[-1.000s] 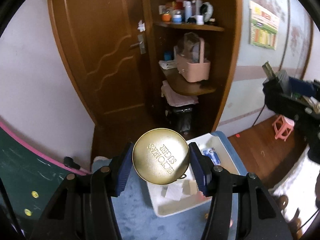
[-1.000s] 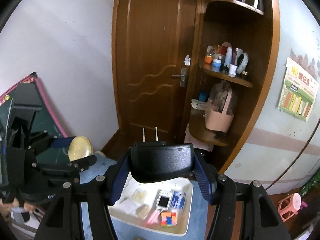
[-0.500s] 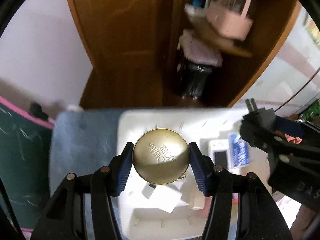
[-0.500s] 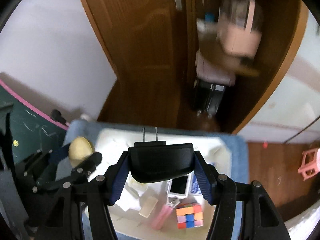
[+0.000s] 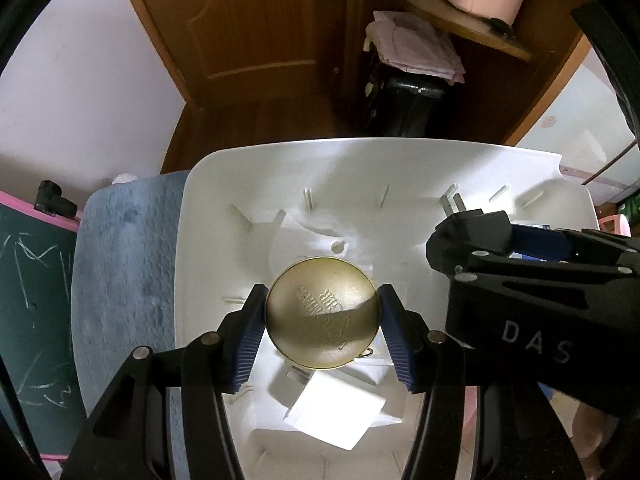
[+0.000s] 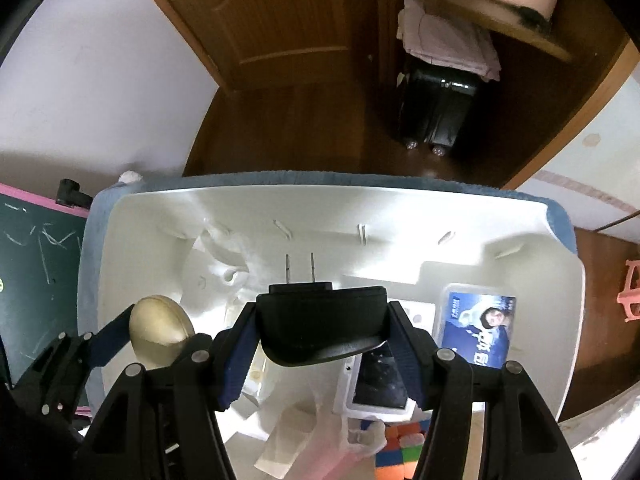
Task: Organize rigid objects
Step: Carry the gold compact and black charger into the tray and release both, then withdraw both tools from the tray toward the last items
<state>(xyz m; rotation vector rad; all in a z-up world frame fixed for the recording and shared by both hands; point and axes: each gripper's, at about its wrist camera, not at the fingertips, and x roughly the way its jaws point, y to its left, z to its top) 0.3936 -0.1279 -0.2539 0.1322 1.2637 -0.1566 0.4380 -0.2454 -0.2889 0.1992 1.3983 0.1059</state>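
Left gripper (image 5: 322,322) is clamped on a round gold tin (image 5: 322,314), held flat-side up above the white storage bin (image 5: 184,240), apparently for lowering in. Right gripper (image 6: 322,340) grasps a black plug adapter (image 6: 320,330), prongs pointing away, over the same bin's middle. Only the right wrist view shows the bin's right end: a blue card box (image 6: 476,326), a phone (image 6: 378,384) and a colour cube (image 6: 400,456)

Two wrist cameras, both angled steeply down.
Each looks along its fingers, close over the same white bin (image 5: 192,264) (image 6: 132,216), facing the door (image 5: 248,20) (image 6: 288,12).
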